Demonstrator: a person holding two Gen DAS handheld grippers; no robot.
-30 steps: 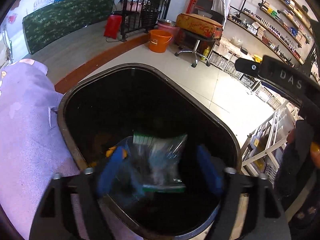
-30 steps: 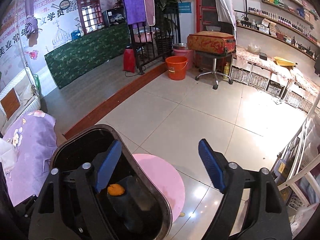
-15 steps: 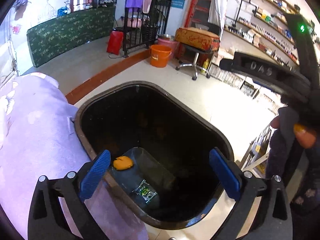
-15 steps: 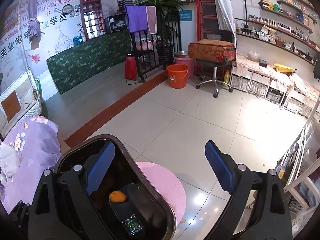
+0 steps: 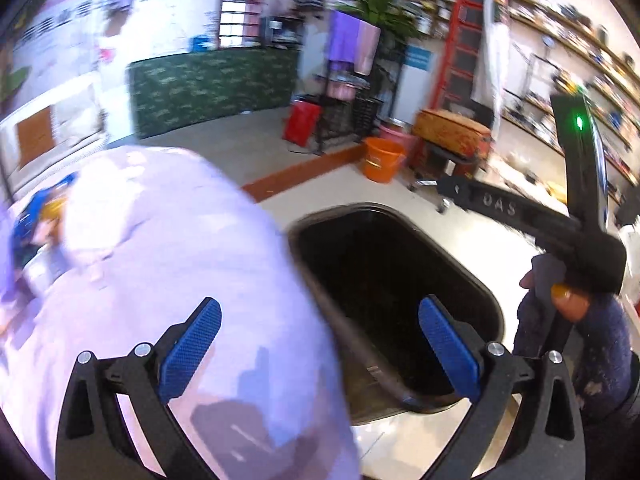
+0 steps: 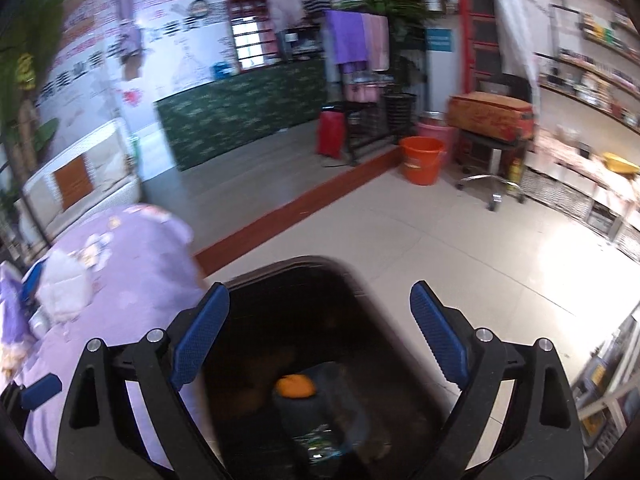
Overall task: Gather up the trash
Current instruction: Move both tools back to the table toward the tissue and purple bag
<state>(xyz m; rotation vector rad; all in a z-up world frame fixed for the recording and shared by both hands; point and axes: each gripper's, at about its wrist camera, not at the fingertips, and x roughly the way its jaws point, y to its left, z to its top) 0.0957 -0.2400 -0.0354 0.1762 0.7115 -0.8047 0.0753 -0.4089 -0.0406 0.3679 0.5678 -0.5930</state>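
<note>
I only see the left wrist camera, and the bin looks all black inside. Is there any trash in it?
Observer: Yes. The right wrist view shows a bottle with an orange cap lying at the bottom of the bin.
Child: Anything else down there?
Observer: A crumpled green wrapper lies right beside the bottle.
Child: Is the right claw holding something?
Observer: No. The right claw is open with nothing between its pads; its jaws have just been opening.
</note>
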